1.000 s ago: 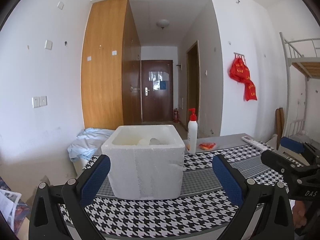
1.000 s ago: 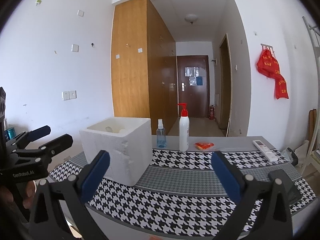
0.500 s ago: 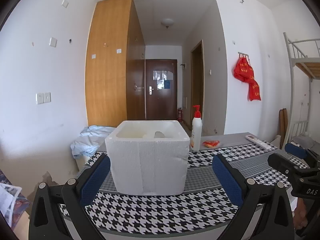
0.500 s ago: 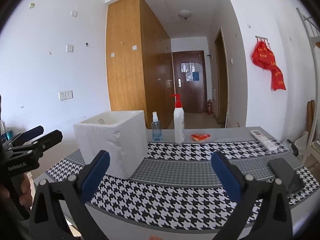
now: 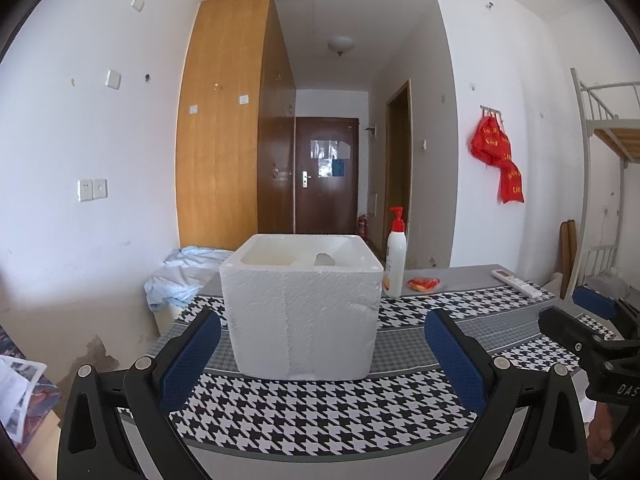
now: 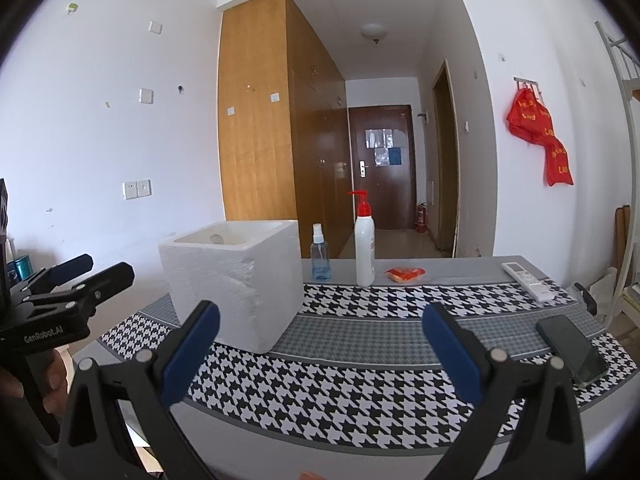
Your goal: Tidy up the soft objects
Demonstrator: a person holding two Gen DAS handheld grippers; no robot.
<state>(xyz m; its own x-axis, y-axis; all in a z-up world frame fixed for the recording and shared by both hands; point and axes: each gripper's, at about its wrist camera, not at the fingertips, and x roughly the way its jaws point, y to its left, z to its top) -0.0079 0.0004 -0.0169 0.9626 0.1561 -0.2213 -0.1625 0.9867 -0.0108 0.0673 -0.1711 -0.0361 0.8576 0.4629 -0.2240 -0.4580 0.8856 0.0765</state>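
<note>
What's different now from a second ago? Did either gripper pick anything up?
Nothing was picked up. Both grippers drew back and down from the table: the foam box now sits farther off and its inside shows less. The left gripper and right gripper stayed open and empty. The box, pump bottle, spray bottle, remote and phone have not moved on the table.

Dorm rm: bunk bed [image 5: 612, 136], wardrobe [image 5: 228, 120], entry door [image 5: 326, 176], cloth-covered table [image 5: 320, 404].
</note>
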